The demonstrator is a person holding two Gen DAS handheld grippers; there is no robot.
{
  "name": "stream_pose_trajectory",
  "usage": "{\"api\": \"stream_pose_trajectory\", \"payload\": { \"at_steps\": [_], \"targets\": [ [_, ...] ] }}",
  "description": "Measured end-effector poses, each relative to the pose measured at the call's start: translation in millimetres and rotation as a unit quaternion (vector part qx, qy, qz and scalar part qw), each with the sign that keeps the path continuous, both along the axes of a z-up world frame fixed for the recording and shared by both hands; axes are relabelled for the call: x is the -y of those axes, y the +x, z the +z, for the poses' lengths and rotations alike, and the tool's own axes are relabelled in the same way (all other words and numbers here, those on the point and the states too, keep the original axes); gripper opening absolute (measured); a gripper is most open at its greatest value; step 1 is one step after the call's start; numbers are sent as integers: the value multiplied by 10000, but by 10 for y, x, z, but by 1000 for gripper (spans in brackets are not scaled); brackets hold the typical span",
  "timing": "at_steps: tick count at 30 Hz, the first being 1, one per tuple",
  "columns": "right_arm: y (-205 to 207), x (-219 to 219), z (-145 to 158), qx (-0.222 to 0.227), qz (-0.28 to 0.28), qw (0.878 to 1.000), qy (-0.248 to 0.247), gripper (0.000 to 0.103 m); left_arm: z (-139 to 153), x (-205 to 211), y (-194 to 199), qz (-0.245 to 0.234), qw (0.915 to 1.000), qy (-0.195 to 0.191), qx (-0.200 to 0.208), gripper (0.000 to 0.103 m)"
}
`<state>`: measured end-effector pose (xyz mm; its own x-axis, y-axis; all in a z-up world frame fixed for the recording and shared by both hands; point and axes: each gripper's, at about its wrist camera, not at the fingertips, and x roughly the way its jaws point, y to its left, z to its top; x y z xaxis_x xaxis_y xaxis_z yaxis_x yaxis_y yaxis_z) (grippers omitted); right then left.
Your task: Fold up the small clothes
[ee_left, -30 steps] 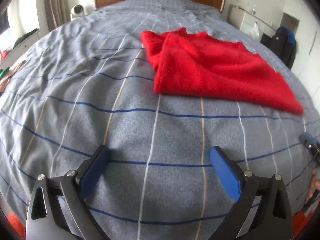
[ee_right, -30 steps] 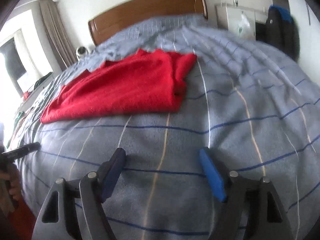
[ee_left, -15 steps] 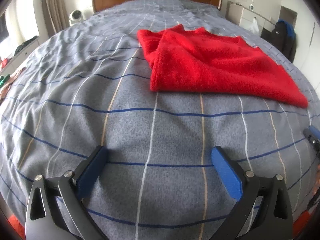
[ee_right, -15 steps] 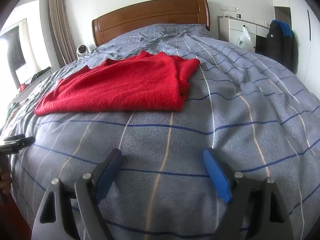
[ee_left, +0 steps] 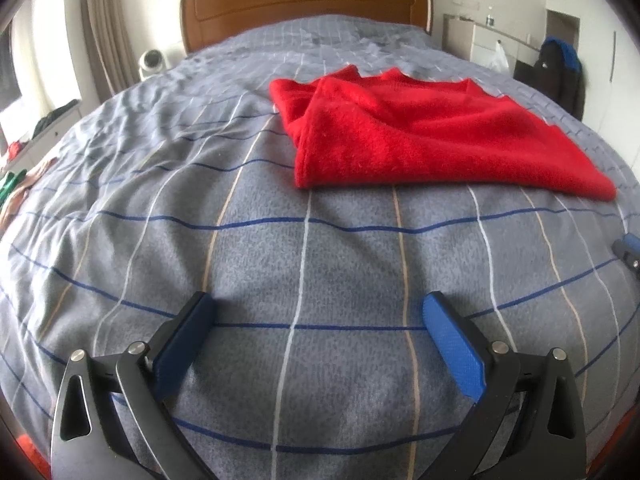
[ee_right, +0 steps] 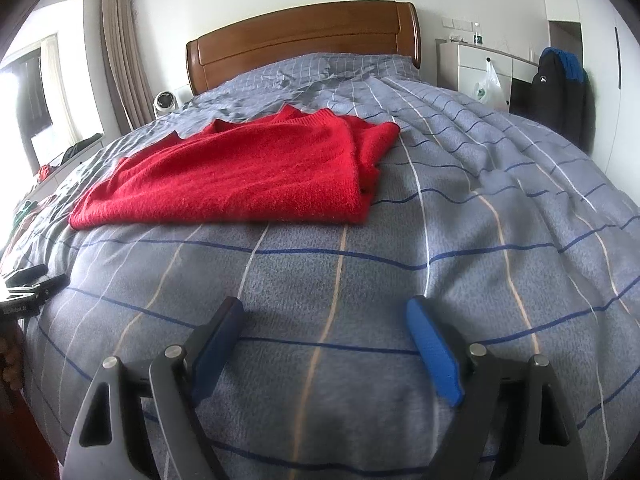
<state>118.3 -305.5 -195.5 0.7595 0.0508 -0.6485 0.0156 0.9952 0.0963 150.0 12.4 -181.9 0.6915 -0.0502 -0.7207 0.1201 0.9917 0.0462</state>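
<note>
Red sweater lies folded on the bed; both grippers' jaws spread apart, empty.

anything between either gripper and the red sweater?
Nothing visible. Only bare bedspread lies between the open left gripper and the sweater, and likewise for the open right gripper.

In the left wrist view the right gripper is cut off by the right edge (only a dark tip shows), so its jaws cannot be judged. The left gripper is likewise clipped at the right wrist view's left edge.
</note>
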Motion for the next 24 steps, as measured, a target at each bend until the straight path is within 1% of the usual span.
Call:
{"api": "stream_pose_trajectory", "payload": {
  "at_steps": [8, 24],
  "targets": [
    [-4, -10, 1, 39, -7, 10000, -43, 83, -8, 12, -23, 3, 9999, 31, 100, 102],
    [-10, -19, -5, 52, -15, 10000, -57, 83, -11, 18, -26, 8, 9999, 37, 118, 102]
  ]
}}
